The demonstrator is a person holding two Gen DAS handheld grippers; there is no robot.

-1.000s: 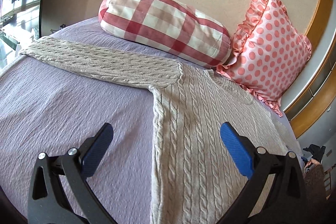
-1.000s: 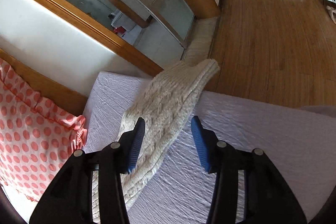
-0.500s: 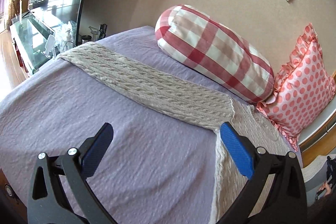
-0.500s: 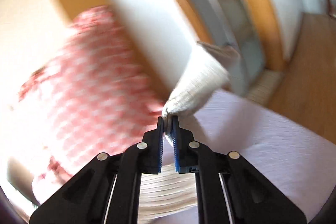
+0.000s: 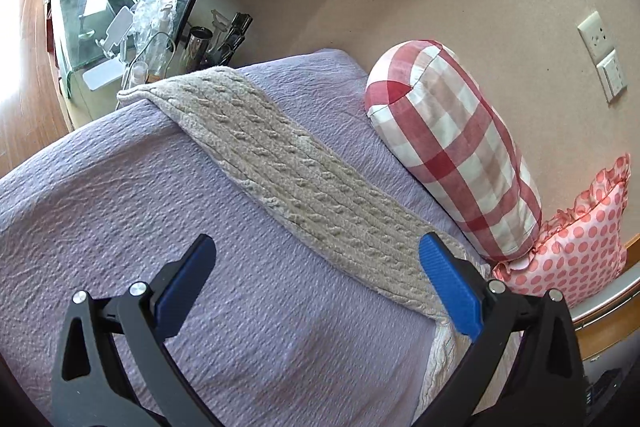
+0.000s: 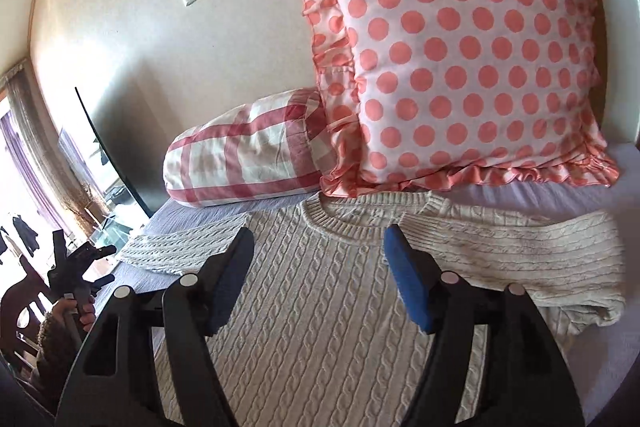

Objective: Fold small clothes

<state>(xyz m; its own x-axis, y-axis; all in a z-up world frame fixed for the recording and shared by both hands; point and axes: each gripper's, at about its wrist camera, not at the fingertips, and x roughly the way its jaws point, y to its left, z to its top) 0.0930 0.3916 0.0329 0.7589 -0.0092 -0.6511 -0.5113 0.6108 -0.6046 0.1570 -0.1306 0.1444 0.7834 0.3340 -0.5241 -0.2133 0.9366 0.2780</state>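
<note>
The cream cable-knit sweater point(image 6: 320, 311) is lying flat on the lavender bed point(image 5: 120, 227), neckline toward the pillows, and neither pair of tongs is holding any of it. The right tongs point(image 6: 320, 279) are hanging released, blue pads wide apart, directly over the chest panel with the collar point(image 6: 360, 227) just ahead of the tips. Off to their right the near sleeve point(image 6: 520, 255) is already lying doubled back on itself, its cuff end bunched just beside the body.

The left tongs point(image 5: 316, 283) are also standing released, hovering over bare bedspread. Ahead of them the other sleeve point(image 5: 288, 179) is stretching out straight, its long axis running from the shoulder seam just beside their right-hand pad, diagonally forward and to the left, ending at a cuff point(image 5: 136, 95) that is reaching the far edge of the bed (well apart from the tips).

That outstretched sleeve is what the next fold seems to be turning on, and the left tongs are much nearer to it than the right ones. The checked bolster point(image 5: 452, 155) and the polka-dot cushion point(image 6: 460, 47) are sitting beyond the garment, against the wall.
</note>
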